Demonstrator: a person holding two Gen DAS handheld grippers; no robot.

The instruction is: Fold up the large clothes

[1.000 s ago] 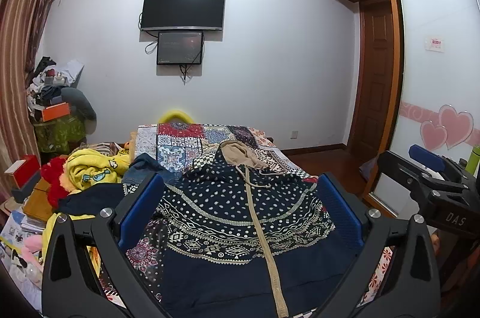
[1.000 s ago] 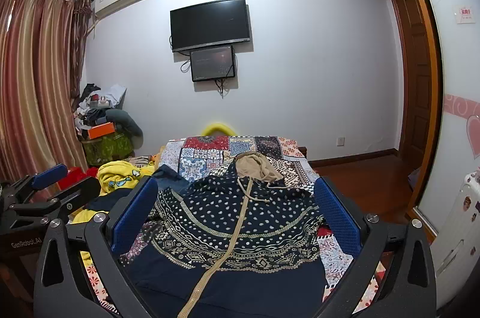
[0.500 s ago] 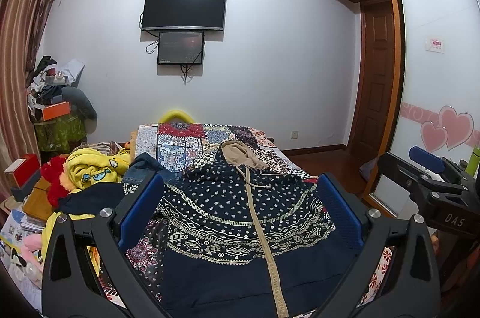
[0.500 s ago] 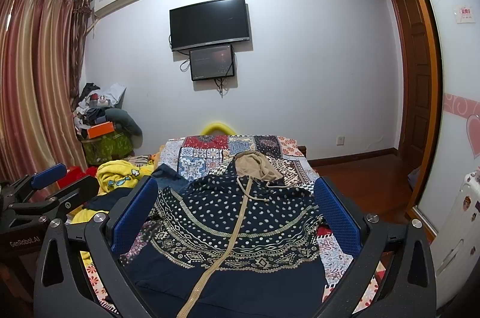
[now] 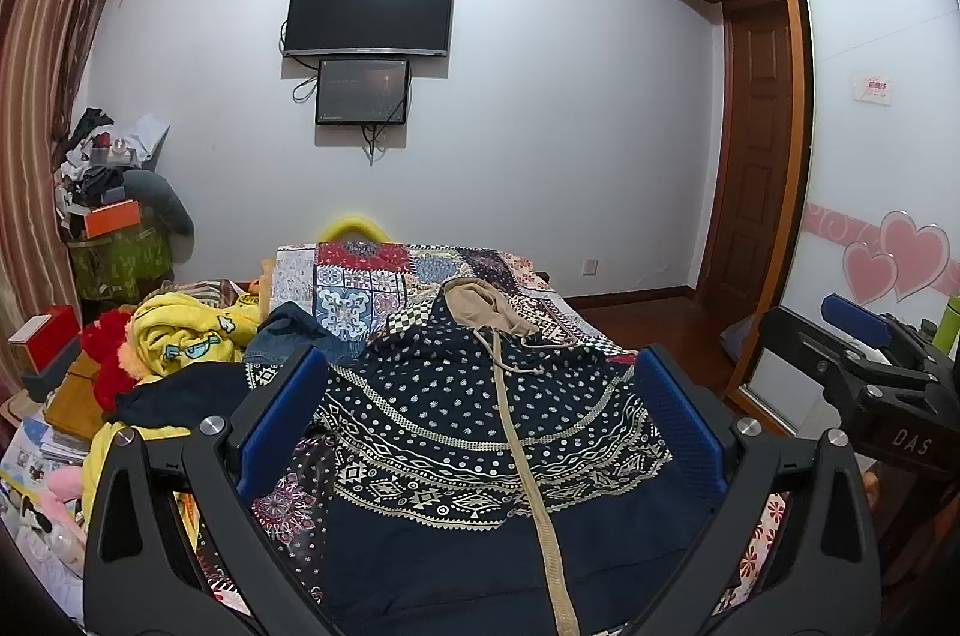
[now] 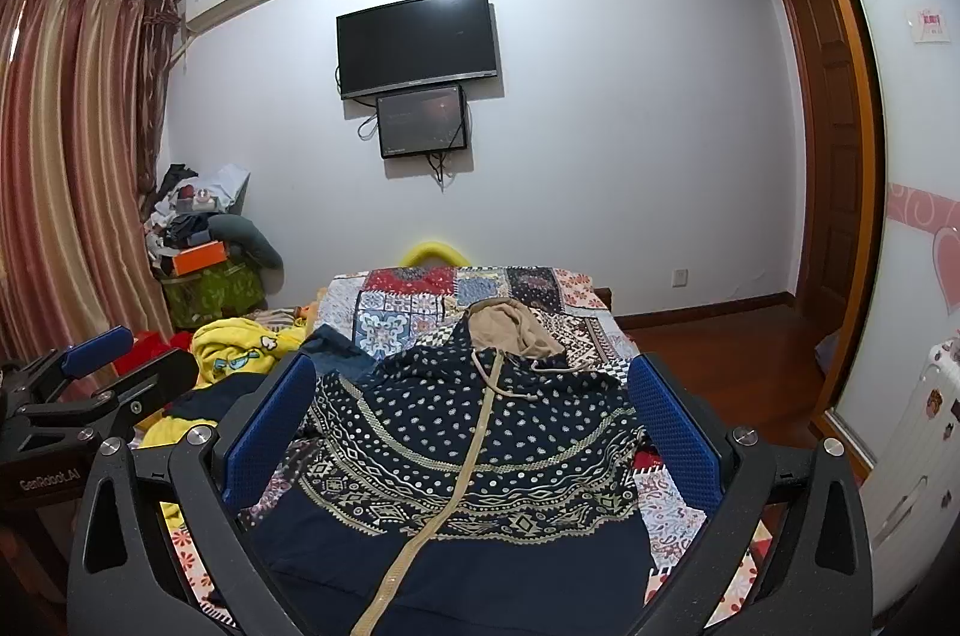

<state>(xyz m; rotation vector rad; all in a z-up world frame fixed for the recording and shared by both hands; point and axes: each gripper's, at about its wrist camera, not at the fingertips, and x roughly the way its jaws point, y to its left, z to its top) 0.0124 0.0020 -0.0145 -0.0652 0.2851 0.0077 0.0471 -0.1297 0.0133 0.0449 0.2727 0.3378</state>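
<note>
A: Ahead of both sets of jaws and below them, spread flat on the patchwork bedspread (image 5: 384,276): the navy hooded jacket (image 5: 480,432), front up

B: Long axis?

A: Running straight away from the cameras. Plain navy hem nearest, tan hood (image 5: 480,303) at the far end, tan zipper band (image 6: 474,444) down the middle

B: Nearer gripper?

A: Hard to call. Left gripper (image 5: 480,426) and right gripper (image 6: 474,426) side by side over the hem end, zipper a little right of centre in the left wrist view, a little left in the right wrist view. So the left sleeve side probably for the left, right side for the right

B: Jaws?

A: Wide apart on both, blue pads (image 6: 267,432) bare, nothing held, no cloth touched

B: Fabric?

A: Soft knit by the look, pale dots and banded diamond patterns across the chest, loose drawstrings (image 5: 522,366) below the hood. Likely limp and quick to bunch once lifted

B: Hazards?

A: Yellow blanket (image 5: 186,336) and other clothes heaped just left of the jacket, near that sleeve
</note>
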